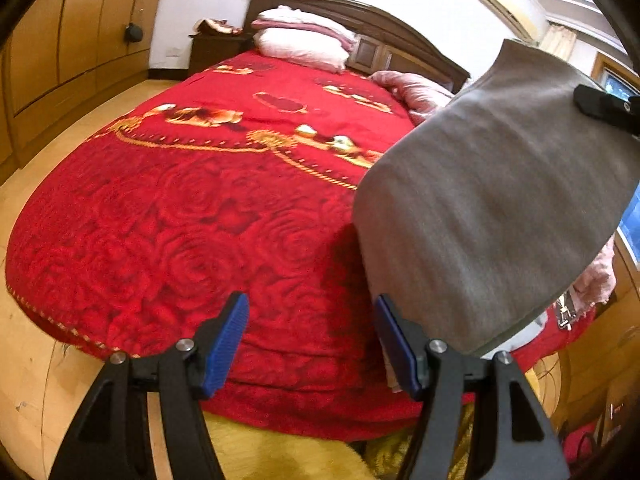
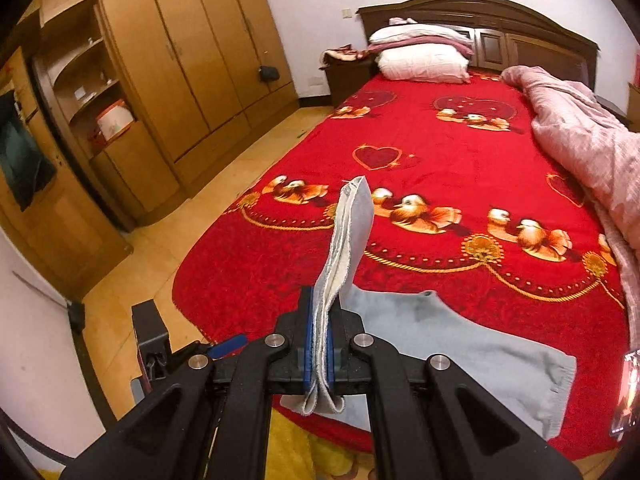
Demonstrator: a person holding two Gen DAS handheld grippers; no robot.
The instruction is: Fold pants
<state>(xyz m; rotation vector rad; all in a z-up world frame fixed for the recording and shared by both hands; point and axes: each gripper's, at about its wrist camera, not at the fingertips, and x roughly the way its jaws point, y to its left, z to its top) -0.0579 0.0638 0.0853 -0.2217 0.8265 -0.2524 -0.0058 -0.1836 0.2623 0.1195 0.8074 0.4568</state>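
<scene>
Right wrist view shows the right gripper (image 2: 320,344) clenched on a bunched edge of the grey pants (image 2: 460,352), which hang limp over the bed (image 2: 420,152); soft, light cloth, best pinched at edges. Left gripper (image 1: 312,344) gapes empty.

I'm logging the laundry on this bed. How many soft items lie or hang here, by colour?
Grey: 1, the pants clamped in the right claw
White: 1, the pillow
Pink: 2, the quilt and the folded bedding on the pillow
Total: 4

The pants (image 1: 492,200) hide the bed's (image 1: 180,200) right side; their held end runs off-frame.
</scene>
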